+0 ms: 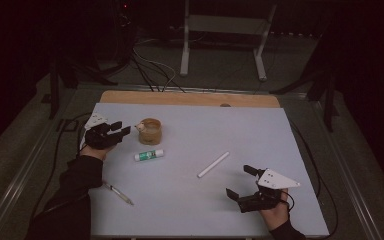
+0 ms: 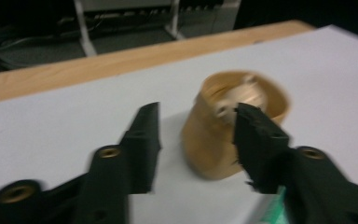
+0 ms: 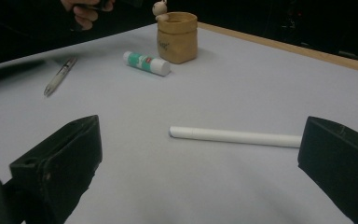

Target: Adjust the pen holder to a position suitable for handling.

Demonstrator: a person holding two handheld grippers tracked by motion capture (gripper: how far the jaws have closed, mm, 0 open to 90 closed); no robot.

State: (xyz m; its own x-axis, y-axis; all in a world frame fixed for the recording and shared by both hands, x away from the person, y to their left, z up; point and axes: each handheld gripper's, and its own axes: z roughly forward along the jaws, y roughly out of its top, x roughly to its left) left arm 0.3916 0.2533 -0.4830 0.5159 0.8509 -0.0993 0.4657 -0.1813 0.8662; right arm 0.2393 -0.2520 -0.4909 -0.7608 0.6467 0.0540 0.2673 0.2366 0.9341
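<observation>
We see the left gripper (image 1: 116, 131) with jaws spread, just beside the upright brown cup (image 1: 150, 131) at the table's far left — in the left gripper view the cup (image 2: 235, 126) stands just beyond the jaw tips, partly behind one of them. The right gripper (image 1: 244, 182), jaws wide apart and empty, faces the white stick (image 1: 213, 164), whose long axis runs diagonally, far end toward the right. A glue stick (image 1: 149, 155) lies near the cup.
</observation>
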